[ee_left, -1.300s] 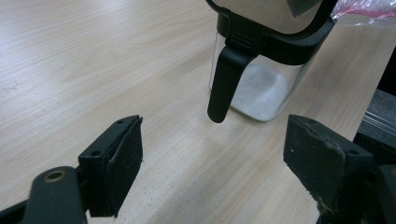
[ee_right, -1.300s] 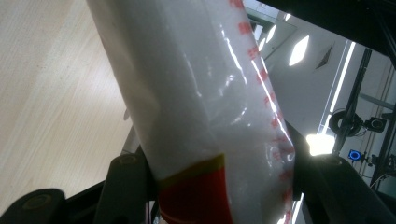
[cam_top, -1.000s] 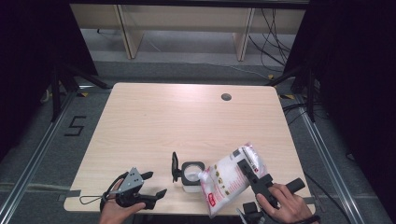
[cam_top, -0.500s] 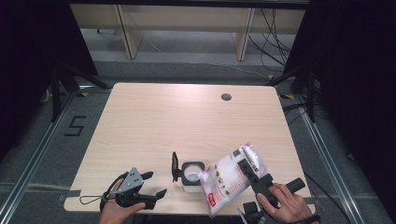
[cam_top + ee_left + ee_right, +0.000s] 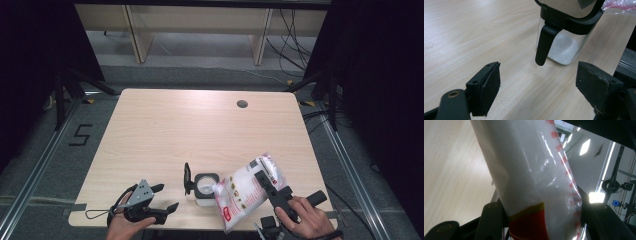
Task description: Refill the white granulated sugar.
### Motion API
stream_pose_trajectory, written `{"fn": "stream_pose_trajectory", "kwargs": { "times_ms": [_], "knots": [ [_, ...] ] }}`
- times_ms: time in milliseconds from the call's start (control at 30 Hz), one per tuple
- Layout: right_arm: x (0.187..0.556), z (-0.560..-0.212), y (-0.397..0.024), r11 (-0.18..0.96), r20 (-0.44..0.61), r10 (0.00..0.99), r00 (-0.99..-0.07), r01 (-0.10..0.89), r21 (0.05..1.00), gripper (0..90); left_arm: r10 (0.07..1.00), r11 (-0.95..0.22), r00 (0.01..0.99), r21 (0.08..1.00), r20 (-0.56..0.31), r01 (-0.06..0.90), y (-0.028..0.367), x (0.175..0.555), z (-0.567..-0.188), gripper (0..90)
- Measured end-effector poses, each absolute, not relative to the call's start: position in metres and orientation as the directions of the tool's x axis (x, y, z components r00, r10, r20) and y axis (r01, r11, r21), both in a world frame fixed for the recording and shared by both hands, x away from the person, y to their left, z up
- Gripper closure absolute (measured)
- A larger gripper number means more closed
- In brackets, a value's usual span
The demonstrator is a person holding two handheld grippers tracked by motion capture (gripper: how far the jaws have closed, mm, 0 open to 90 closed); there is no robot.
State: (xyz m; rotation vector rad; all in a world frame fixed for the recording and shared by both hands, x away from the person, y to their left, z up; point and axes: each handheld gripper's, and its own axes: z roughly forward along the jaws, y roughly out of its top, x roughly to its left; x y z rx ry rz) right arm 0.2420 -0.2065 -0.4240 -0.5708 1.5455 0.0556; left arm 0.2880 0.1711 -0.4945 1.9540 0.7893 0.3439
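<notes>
Near the front edge of the table (image 5: 200, 130), the right gripper (image 5: 267, 182) has its jaws clamped on a plastic bag (image 5: 245, 190) of white grains, tipped with one corner at the mouth of a small glass jar (image 5: 206, 186). The jar's black lid (image 5: 187, 177) stands flipped up. The left gripper (image 5: 162, 200) rests beside the jar, jaws spread wide, grasping nothing.

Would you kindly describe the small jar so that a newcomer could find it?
On the pale wooden table, look at the near edge, left of the tilted plastic bag. The jar is square clear glass with a black collar, its lid flipped open, and white grains inside.
</notes>
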Motion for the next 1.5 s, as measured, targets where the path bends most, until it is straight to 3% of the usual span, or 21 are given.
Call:
{"fn": "stream_pose_trajectory", "kwargs": {
  "times_ms": [1500],
  "knots": [
    [0.2409, -0.4227, -0.2045, 0.867, -0.943, -0.327, 0.056, -0.379, -0.323, 52.2, 0.654, -0.323, 0.752, 0.865, -0.088, 0.383, 0.1709, 0.2882, -0.4945, 19.2]
  ]
}}
